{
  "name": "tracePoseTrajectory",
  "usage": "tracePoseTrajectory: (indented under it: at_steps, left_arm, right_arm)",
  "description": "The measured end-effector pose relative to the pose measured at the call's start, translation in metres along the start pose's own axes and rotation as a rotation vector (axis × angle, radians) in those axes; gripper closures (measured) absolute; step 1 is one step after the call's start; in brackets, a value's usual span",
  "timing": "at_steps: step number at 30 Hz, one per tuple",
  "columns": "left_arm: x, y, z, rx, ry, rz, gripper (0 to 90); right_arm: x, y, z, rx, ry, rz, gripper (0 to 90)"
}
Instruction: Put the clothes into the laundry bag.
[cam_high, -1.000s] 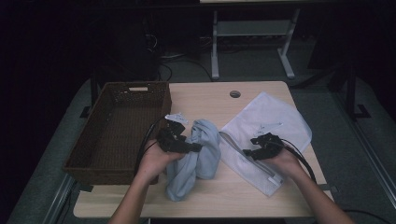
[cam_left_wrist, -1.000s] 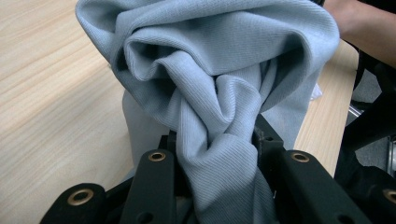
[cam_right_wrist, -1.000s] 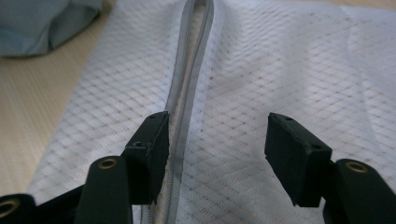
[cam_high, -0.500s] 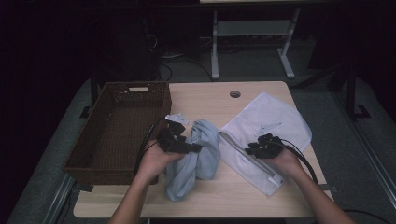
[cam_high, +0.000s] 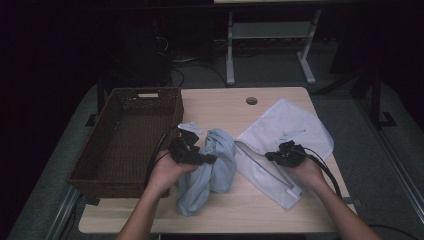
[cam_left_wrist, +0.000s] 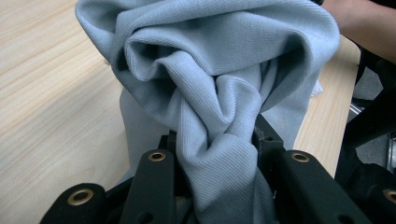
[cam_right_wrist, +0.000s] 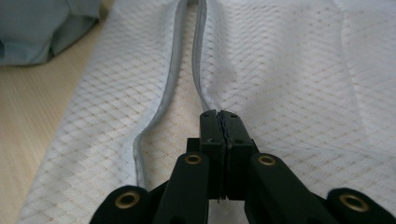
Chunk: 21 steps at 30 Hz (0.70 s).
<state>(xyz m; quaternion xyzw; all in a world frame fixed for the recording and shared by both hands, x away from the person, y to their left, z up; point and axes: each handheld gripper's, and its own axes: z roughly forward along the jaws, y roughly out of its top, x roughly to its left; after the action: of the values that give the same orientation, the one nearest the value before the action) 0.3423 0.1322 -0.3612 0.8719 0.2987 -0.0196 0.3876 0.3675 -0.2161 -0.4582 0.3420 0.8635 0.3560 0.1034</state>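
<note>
A crumpled light-blue garment (cam_high: 212, 172) lies on the wooden table (cam_high: 215, 107) left of centre. My left gripper (cam_high: 207, 159) is shut on a twisted fold of it; in the left gripper view the ribbed cloth (cam_left_wrist: 219, 70) bunches between the jaws of the left gripper (cam_left_wrist: 215, 140). To the right lies a flat white mesh bag (cam_high: 292, 127) with its zipper opening gaping. My right gripper (cam_high: 272, 156) has just been closing; in the right gripper view, the right gripper (cam_right_wrist: 218, 113) has its jaws together, pinching one zipper edge of the mesh bag (cam_right_wrist: 289, 60).
A dark brown wicker basket (cam_high: 125, 135) stands at the table's left side, next to my left hand. A round cable hole (cam_high: 251, 100) sits near the far edge. Beyond the table stand a white desk frame (cam_high: 270, 37) and cables on a dark floor.
The right gripper's jaws have come together on the bag's zipper edge. The left hand and the blue garment have stayed where they were.
</note>
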Motion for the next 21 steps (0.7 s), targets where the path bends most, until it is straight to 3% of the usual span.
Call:
tracePoseTrajectory:
  at_steps: [6,10,21]
  left_arm:
    - [0.0,0.0,0.0,-0.001,-0.003,-0.004,67.2]
    - [0.0,0.0,0.0,-0.001,-0.003,-0.004,67.2]
    - [0.0,0.0,-0.001,-0.004,-0.009,-0.007,67.2]
  right_arm:
    - [-0.001,0.012,-0.016,-0.048,0.012,0.026,88.4]
    - [-0.003,0.027,-0.026,-0.058,0.003,0.019,88.4]
    - [-0.002,0.052,-0.047,-0.166,0.032,0.015,88.5]
